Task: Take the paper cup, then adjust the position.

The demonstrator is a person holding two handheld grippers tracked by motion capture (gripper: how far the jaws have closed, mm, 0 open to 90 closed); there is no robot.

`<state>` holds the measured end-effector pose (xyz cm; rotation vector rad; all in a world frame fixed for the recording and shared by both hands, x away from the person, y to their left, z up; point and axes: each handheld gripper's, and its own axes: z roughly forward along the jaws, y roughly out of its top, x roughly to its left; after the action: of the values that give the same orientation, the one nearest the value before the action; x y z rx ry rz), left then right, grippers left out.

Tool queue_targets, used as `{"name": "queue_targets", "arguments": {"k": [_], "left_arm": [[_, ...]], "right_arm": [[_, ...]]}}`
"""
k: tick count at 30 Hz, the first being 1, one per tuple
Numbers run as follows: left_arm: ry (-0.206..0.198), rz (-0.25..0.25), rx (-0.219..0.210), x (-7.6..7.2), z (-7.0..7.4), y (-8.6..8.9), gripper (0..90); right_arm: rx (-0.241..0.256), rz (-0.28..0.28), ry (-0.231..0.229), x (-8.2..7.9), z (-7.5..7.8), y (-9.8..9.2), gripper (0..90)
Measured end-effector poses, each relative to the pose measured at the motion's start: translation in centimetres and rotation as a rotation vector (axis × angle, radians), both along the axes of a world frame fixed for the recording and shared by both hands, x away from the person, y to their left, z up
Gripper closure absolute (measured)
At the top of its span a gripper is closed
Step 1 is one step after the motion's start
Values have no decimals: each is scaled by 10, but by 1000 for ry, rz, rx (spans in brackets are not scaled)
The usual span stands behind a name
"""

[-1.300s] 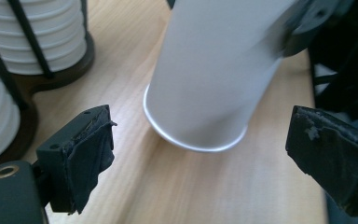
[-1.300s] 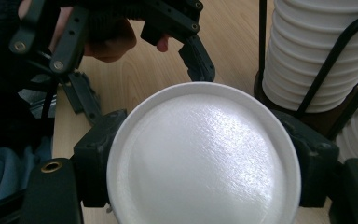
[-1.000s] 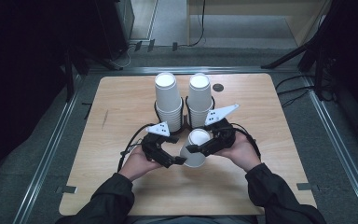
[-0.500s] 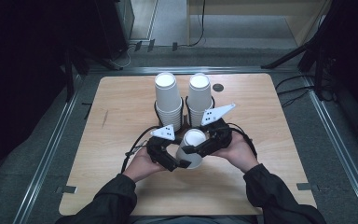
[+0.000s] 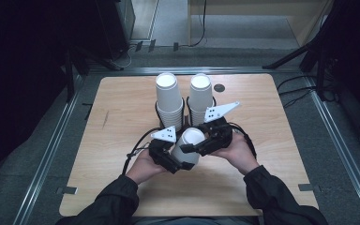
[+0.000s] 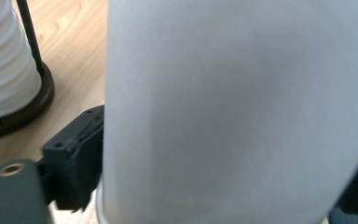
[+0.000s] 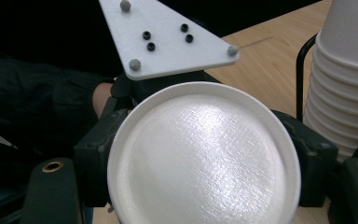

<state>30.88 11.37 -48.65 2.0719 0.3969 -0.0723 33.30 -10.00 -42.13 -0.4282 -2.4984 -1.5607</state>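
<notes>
Both tools met over the near middle of the wooden counter [image 5: 122, 122], each gripped in one of the person's hands. Between them was a single white paper cup [image 5: 189, 146], upside down, its flat base facing up and tipped toward the right.

Left tool [image 5: 176, 161]: low on the cup, jaws spread around the cup's lower wall and pressed against it, one to each side. In the left gripper view the cup wall [image 6: 233, 112] sat hard against the lens, with a black jaw touching its left edge.

Right tool [image 5: 194, 147]: at the cup's upper end, jaws on either side just under the base, closed onto it. The right gripper view looked straight at the round cup base [image 7: 204, 161], a black jaw snug on each flank. The left tool's grey three-cornered plate [image 7: 165, 35] showed just beyond.

Behind the tools, two stacks of inverted white cups stood side by side in dark wire holders: left stack [image 5: 168, 98], right stack [image 5: 200, 96]. The held cup was just in front of them, apart from both.
</notes>
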Motion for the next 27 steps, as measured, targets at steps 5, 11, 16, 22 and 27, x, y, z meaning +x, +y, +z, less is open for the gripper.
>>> {"name": "queue_targets", "arguments": {"k": [5,11,16,22,27], "left_arm": [[-9,-42,22,0,4,2,183],[-5,-17,32,3,7,8,207],[20,4,69,7,12,19,205],[-1,23,155,8,21,27,201],[-15,15,199,10,27,29,197]], "right_arm": [[-14,1,45,3,-1,-2,250],[-32,-5,6,1,3,-4,158],[-80,-15,-26,1,4,-13,156],[-137,-2,-64,-5,-5,-25,157],[-143,8,-44,-9,-8,-30,158]]}}
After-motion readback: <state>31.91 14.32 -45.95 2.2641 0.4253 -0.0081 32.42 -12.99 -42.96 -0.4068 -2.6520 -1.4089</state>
